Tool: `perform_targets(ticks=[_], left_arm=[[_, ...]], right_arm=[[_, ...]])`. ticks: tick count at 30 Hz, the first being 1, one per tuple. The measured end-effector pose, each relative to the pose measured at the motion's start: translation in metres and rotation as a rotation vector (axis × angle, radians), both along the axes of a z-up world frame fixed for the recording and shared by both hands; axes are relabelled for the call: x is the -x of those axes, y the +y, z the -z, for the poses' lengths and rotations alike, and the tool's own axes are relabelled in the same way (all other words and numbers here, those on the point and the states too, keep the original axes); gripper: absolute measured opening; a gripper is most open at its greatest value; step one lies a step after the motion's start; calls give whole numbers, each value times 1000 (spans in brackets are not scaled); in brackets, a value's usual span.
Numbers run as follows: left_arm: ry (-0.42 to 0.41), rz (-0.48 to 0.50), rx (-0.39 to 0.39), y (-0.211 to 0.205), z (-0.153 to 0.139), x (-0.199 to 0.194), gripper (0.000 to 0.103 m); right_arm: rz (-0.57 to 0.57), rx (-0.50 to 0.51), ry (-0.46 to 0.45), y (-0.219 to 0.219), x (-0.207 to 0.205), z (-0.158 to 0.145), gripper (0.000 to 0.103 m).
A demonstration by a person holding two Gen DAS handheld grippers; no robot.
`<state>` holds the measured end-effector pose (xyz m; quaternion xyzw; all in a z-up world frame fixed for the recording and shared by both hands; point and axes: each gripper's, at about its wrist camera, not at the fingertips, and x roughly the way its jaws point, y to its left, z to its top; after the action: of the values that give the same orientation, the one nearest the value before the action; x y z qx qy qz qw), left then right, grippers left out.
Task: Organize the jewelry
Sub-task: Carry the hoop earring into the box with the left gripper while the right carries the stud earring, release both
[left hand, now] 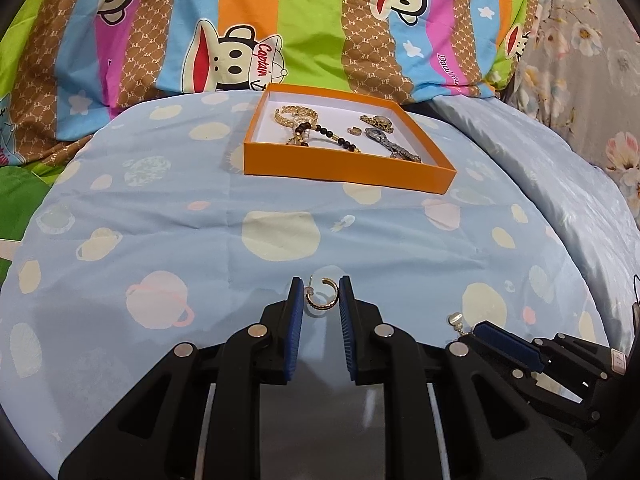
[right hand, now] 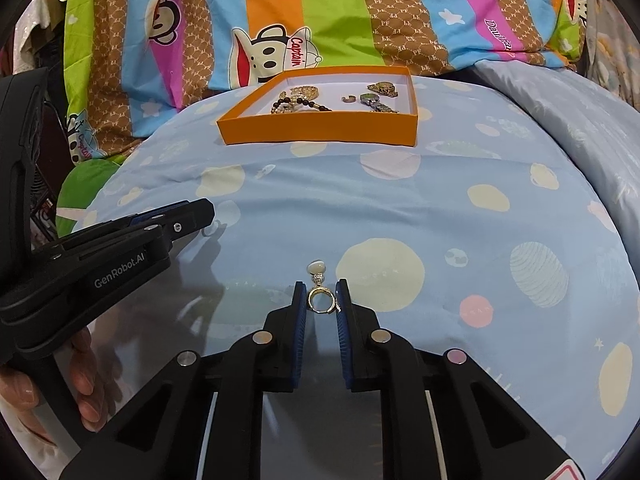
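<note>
**Left wrist view: both grippers closed on earrings**

Left wrist view shows the left gripper (left hand: 319,286) nearly closed, its blue pads clamping a gold hoop earring (left hand: 322,299) just above the pale blue planet-print sheet (left hand: 168,220). In the right wrist view, the right gripper (right hand: 320,290) is likewise nearly closed, pinching the ring of a pearl drop earring (right hand: 319,296). An orange box (left hand: 344,170) sits farther back on the sheet, holding a gold bracelet (left hand: 294,115), a beaded bracelet (left hand: 328,135) and watches (left hand: 394,148).

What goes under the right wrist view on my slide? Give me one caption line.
Right gripper pinches a pearl-drop earring above the blue bedspread; the orange jewelry box waits ahead.
</note>
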<state>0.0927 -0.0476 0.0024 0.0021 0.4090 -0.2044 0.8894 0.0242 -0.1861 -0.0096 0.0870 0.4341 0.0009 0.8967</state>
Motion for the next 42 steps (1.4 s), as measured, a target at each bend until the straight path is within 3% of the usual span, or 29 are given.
perform_targets(ticks=[14, 29, 35, 42], left_arm=[[-1, -3, -3, 1, 1, -1, 17], [-35, 21, -15, -2, -13, -3, 17], [-23, 37, -22, 2, -21, -26, 17], [-111, 23, -45, -6, -52, -71, 17]], right_arm=[[8, 0, -75, -1, 1, -21, 14], [-13, 28, -133, -6, -24, -50, 14], [-22, 19, -145, -16, -47, -60, 14], [-22, 34, -165, -30, -88, -74, 14]])
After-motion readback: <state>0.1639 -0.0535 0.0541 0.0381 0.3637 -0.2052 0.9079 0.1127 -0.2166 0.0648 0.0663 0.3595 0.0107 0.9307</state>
